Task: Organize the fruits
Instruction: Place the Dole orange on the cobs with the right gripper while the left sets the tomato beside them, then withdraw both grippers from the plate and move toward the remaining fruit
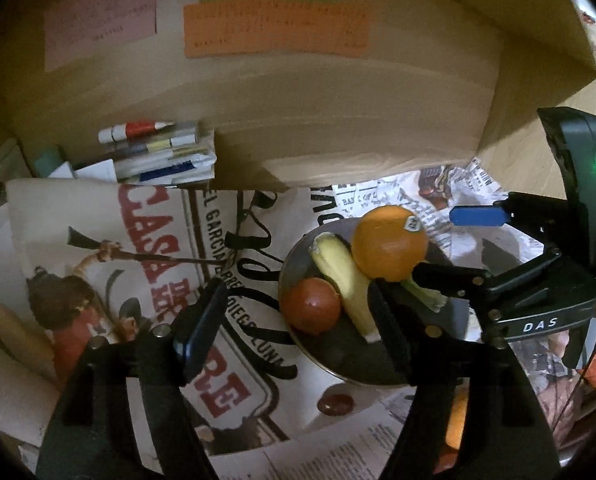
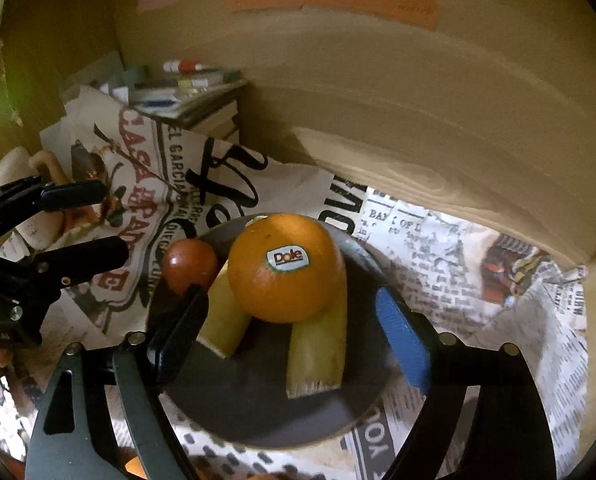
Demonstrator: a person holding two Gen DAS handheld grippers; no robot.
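A dark round plate (image 2: 258,408) (image 1: 338,364) holds an orange (image 2: 284,266) (image 1: 390,242) with a Dole sticker, resting on a bent yellow banana (image 2: 318,356) (image 1: 342,276), and a red tomato (image 2: 190,264) (image 1: 310,306). My right gripper (image 2: 294,340) is open, its fingers on either side of the banana and orange just above the plate; it also shows in the left wrist view (image 1: 438,244). My left gripper (image 1: 294,328) is open and empty, at the plate's left edge; it shows at the far left in the right wrist view (image 2: 94,220).
Printed newspapers (image 1: 170,264) (image 2: 450,264) cover the surface. A large cardboard box (image 1: 298,80) with coloured labels stands behind. A stack of booklets with a pen (image 1: 162,152) lies at the back left. A small dark red fruit (image 1: 335,404) lies on the paper near the plate.
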